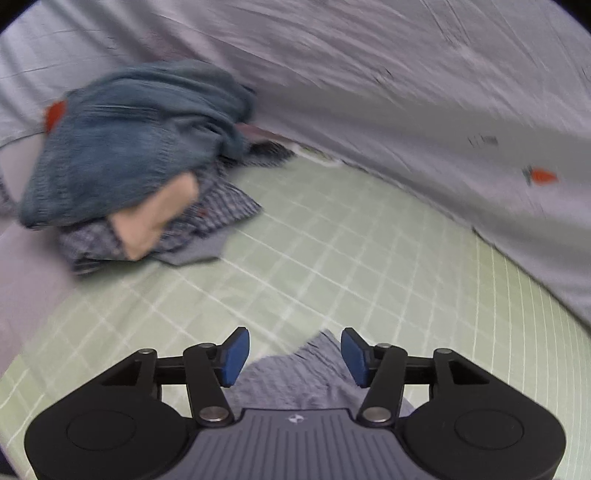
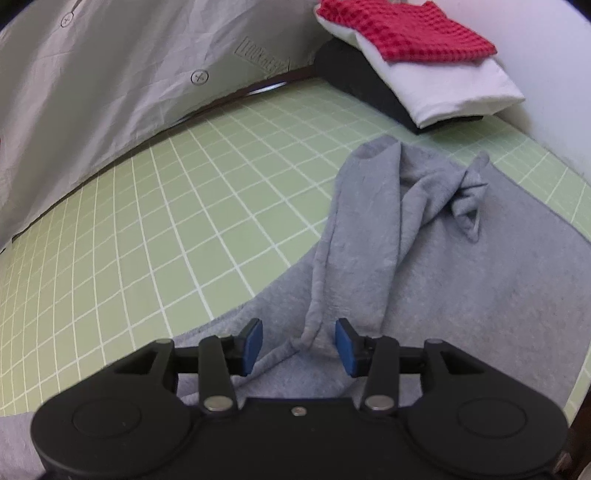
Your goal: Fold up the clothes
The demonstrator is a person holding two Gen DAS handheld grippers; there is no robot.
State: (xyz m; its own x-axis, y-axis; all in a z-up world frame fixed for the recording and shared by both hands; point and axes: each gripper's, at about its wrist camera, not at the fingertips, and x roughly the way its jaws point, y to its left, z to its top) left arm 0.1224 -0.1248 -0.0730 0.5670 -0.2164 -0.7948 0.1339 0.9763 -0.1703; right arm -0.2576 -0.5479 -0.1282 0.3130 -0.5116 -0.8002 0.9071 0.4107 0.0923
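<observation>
Both my claws, left (image 1: 294,356) and right (image 2: 298,347), are open above the crumpled grey cotton garment (image 2: 424,277) on the green gridded mat (image 2: 166,221).

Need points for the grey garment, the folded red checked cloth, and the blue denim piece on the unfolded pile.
grey garment (image 2: 461,295), right wrist view, on its flat body right of the bunched sleeve.
red checked cloth (image 2: 406,29), right wrist view, middle of its top face.
blue denim piece (image 1: 122,147), left wrist view, centre of the crumpled heap.
</observation>
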